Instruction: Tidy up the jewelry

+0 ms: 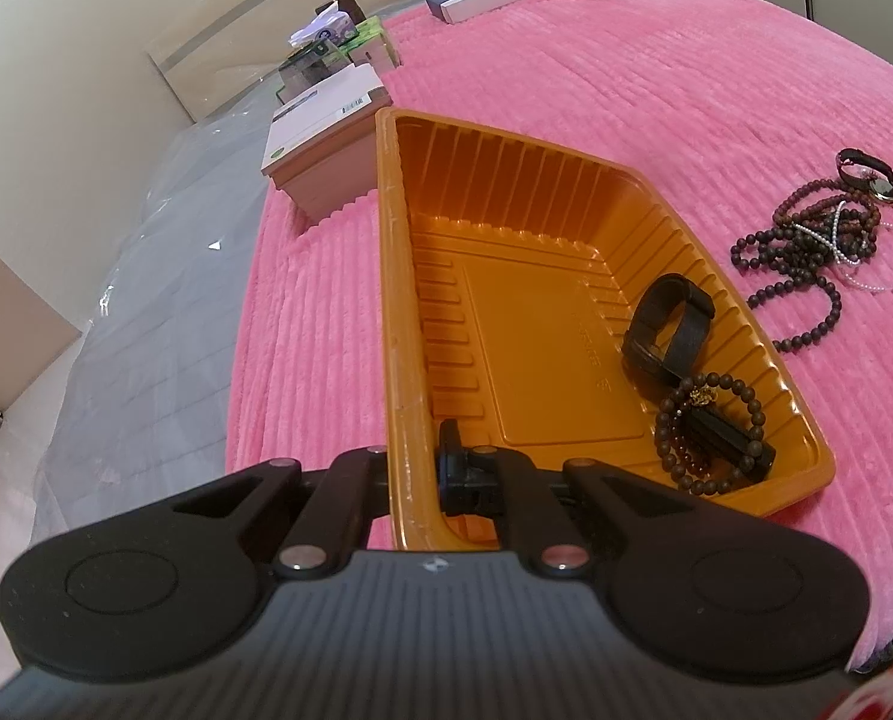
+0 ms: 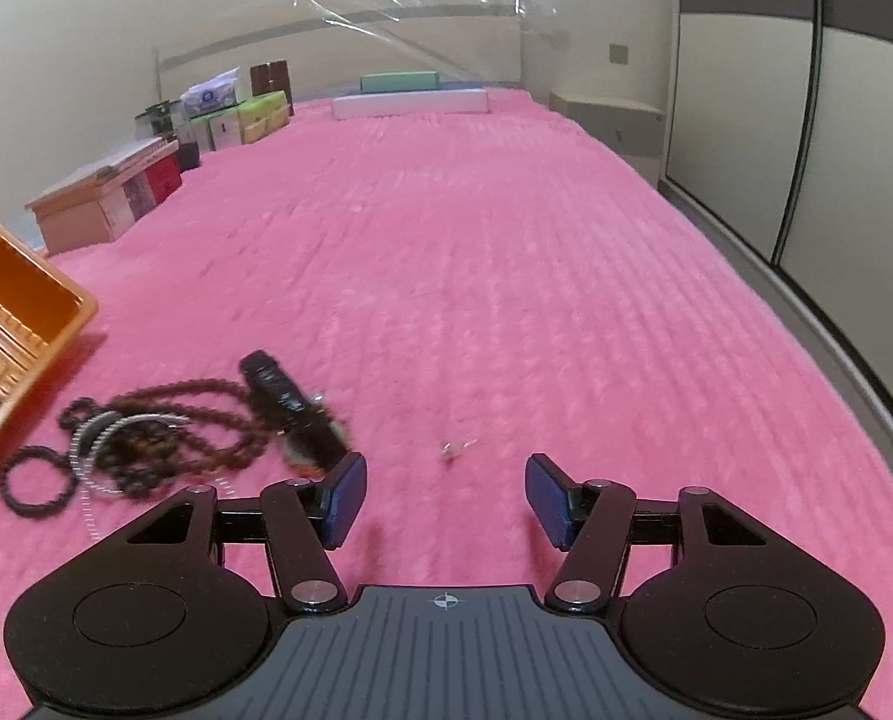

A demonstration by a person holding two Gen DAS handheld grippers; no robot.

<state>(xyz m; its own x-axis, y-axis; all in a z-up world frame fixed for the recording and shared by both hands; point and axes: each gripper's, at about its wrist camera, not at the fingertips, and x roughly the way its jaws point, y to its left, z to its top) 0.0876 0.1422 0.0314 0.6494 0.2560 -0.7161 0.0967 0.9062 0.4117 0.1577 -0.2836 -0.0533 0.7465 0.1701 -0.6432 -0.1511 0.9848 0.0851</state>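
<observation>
The left tongs (image 1: 422, 468) clamp the near rim of the orange tray (image 1: 395, 276) on the pink bed (image 1: 656, 90). The right tongs (image 2: 446, 498) gape empty beside the bead pile (image 2: 146, 444), which lies between tray and tongs.

Left gripper (image 1: 413, 468) fingers pinched tight and angled downward; right gripper (image 2: 446, 495) fingers apart, empty.

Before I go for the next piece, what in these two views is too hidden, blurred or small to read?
- Small clear trinket, right wrist view: tiny and motion-blurred; type unreadable.
- Jewelry pile, right wrist view: smeared, strands tangled; count unclear.
- Orange tray, right wrist view: cut off by the left edge; contents unseen.
- Left gripper, left wrist view: shut on the tray wall, which hides its left fingertip.
</observation>
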